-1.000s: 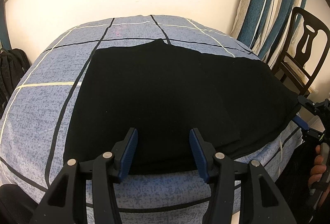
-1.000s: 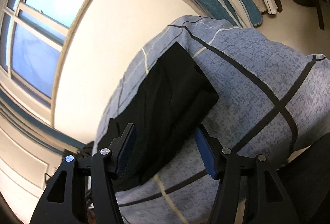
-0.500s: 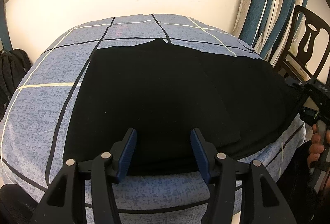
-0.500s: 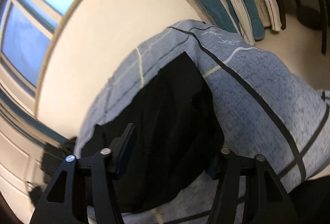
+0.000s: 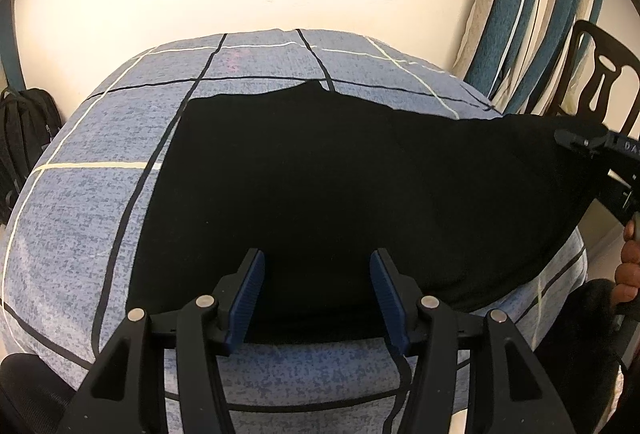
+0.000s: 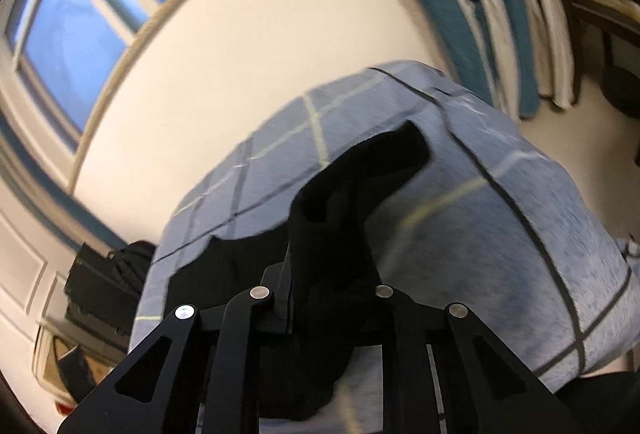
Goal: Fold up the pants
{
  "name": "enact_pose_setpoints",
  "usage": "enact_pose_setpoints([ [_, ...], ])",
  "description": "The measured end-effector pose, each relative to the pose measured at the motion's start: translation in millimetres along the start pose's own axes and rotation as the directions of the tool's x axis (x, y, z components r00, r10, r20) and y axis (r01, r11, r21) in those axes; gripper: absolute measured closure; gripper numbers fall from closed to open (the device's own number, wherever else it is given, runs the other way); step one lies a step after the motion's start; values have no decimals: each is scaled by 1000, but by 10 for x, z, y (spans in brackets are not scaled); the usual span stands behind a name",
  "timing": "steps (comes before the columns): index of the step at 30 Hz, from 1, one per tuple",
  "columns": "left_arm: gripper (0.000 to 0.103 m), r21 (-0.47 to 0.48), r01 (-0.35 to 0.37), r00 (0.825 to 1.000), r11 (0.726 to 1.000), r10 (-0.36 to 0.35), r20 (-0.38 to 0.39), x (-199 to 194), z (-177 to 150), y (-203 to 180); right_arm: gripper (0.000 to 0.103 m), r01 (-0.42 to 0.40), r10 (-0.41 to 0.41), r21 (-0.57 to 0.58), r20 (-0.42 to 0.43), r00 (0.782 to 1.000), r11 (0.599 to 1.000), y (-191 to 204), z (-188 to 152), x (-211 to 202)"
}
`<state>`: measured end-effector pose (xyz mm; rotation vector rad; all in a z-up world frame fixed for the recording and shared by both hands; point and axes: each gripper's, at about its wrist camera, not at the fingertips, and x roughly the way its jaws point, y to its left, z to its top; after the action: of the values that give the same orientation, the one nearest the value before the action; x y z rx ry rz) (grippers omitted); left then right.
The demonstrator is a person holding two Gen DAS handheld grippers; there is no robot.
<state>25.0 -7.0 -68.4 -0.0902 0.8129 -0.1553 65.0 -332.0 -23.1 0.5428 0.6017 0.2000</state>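
Left wrist view: the black fabric pants point(image 5: 320, 186) are seen spread flat across the blue-grey checked bedspread point(image 5: 72, 218), their long axis running from left to right of the picture. The left gripper point(image 5: 316, 294) is held over the near hem, its blue-padded jaws spread apart with cloth showing between them but not pressed by either pad. At the far right, the cloth's end is drawn up off the bed to the black right gripper point(image 5: 576, 140), below which a person's fingers point(image 5: 626, 274) are partly seen.

Right wrist view, blurred: the right gripper point(image 6: 332, 294) is shown with its jaws having just been closing, now pinching a bunched end of the pants point(image 6: 340, 218), which rises in a rumpled ridge away from the jaws while the rest trails down to the left on the bedspread point(image 6: 500, 234).

The coming fold is judged to turn on this: the lifted end lies to the right of the left gripper, so it would be carried along the long axis, leftward toward the far end, the right hand being the nearer one.
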Motion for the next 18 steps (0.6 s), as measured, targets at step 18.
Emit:
enact_pose_setpoints([
  [18,45,-142,-44,995,989,57,85,-421,-66,658,86,-198,171,-237,-130,977,951,1313,-241,500],
])
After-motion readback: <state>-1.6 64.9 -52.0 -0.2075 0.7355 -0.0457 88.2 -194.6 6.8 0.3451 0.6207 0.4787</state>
